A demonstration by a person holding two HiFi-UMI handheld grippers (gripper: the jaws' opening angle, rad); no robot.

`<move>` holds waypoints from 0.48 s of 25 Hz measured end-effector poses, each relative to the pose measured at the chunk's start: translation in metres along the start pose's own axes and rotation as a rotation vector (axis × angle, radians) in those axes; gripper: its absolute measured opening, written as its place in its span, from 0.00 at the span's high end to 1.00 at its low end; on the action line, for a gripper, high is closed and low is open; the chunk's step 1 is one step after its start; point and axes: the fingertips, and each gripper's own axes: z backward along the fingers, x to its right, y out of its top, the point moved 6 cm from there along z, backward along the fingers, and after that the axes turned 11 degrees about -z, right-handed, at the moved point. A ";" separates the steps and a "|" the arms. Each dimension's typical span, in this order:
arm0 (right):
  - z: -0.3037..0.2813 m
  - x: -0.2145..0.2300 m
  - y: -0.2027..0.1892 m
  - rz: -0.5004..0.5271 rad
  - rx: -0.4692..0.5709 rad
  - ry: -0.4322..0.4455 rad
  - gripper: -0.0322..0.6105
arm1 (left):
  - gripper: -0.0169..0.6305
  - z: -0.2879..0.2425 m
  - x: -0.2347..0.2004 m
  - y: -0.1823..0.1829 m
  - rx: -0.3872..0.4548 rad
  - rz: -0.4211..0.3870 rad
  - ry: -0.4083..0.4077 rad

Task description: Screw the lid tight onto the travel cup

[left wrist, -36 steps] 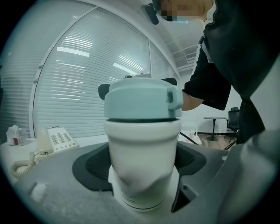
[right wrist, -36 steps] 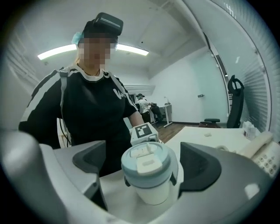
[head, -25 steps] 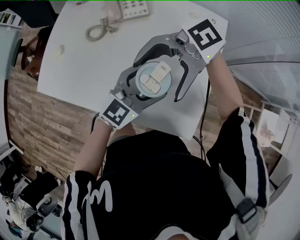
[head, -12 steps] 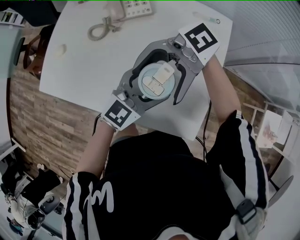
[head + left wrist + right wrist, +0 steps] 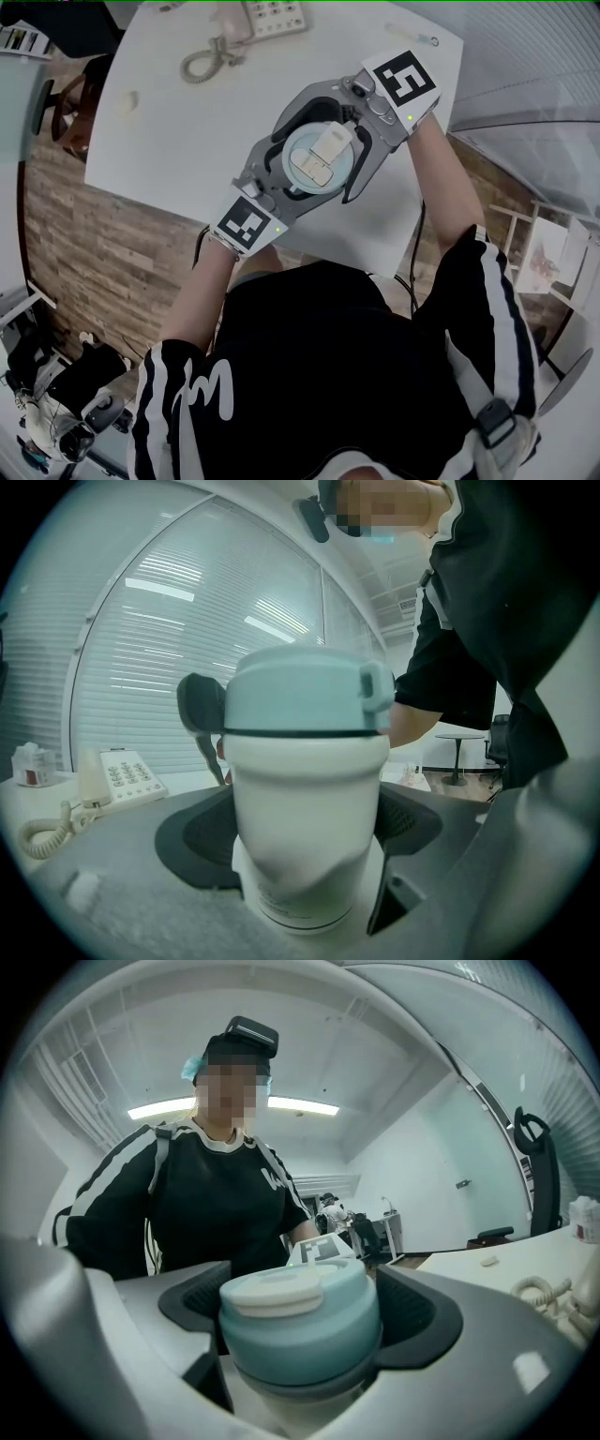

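Note:
A white travel cup (image 5: 309, 808) stands on the white table (image 5: 169, 122), capped by a pale blue lid (image 5: 319, 157) with a cream flip tab. From the lower left, my left gripper (image 5: 305, 846) is shut on the cup's white body, its dark pads (image 5: 192, 841) against both sides. From the upper right, my right gripper (image 5: 300, 1335) reaches in level and is shut on the lid (image 5: 300, 1321), whose sides sit between its dark pads (image 5: 422, 1312). In the head view both grippers' jaws ring the cup, and the cup's body is hidden under the lid.
A desk telephone (image 5: 267, 14) with a coiled cord (image 5: 211, 58) lies at the table's far edge. A small pale scrap (image 5: 128, 101) sits at the left. The near table edge (image 5: 309, 248) runs close below the cup, with wooden floor (image 5: 84, 253) beyond.
The right gripper has turned slightly about the lid. The left gripper and the cup have stayed in place. Both grips are unchanged.

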 end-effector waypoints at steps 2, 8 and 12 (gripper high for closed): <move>0.000 0.001 -0.001 0.024 0.021 -0.027 0.20 | 0.31 0.000 0.001 0.000 -0.001 -0.006 0.001; -0.005 -0.003 -0.002 0.036 0.054 -0.142 0.20 | 0.31 0.000 0.001 0.000 -0.002 0.001 0.006; -0.005 -0.006 -0.002 0.049 0.105 -0.244 0.20 | 0.31 0.000 0.001 -0.001 0.004 -0.009 0.008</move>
